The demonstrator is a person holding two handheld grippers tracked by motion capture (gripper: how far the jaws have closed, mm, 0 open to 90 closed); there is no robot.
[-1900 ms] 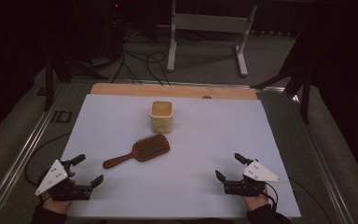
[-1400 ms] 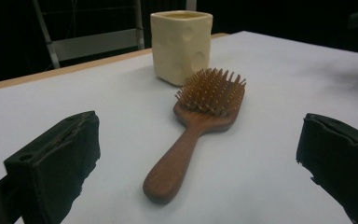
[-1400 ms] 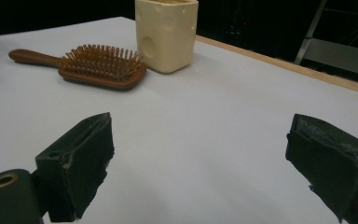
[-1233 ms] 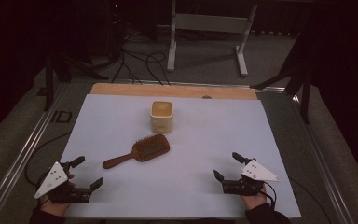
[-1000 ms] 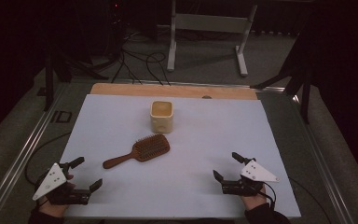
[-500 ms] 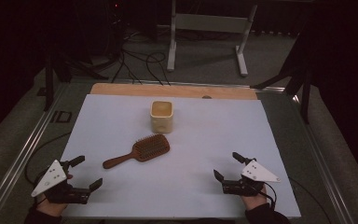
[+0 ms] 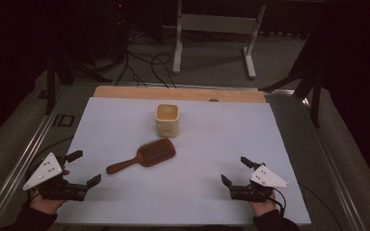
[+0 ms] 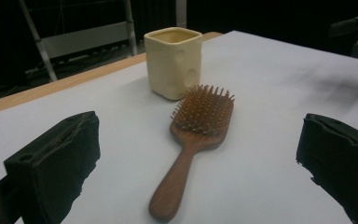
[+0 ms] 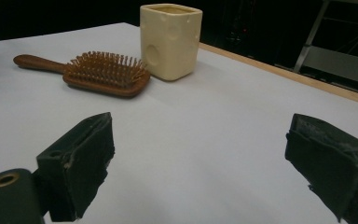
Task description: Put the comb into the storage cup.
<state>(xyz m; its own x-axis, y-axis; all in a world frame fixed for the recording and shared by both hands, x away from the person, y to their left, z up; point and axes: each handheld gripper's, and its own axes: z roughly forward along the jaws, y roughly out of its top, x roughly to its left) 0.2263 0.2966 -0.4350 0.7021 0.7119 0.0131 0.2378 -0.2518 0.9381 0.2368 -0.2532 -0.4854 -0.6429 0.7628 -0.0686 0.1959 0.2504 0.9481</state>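
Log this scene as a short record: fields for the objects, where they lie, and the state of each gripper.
surface: white sheet on the table
hairbrush: wooden, lying flat, bristles up, handle toward the left gripper
cup: cream, square, upright, just beyond the brush head
left gripper: jaws open, holding nothing, at the near left corner
right gripper: jaws open, holding nothing, at the near right
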